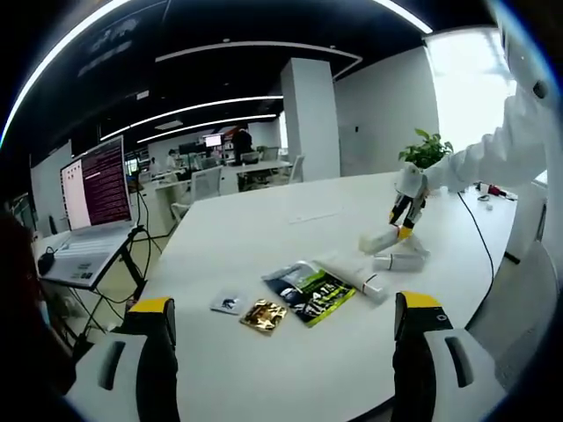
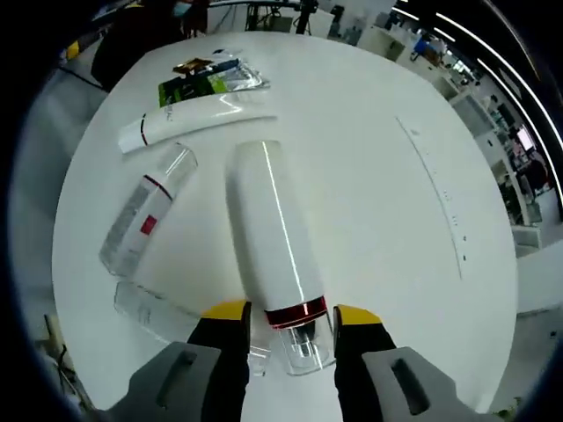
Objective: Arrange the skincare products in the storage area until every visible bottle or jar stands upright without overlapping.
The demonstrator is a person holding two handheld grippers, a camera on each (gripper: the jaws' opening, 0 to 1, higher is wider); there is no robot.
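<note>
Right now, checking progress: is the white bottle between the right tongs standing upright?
No, the white bottle lies on its side on the table, its clear cap between the right tongs.

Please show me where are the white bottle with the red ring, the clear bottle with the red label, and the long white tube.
White bottle with red ring point(image 2: 273, 233): right gripper view, middle of its body.
Clear bottle with red label point(image 2: 145, 215): right gripper view, beside its label.
Long white tube point(image 2: 189, 119): right gripper view, mid-length.
</note>
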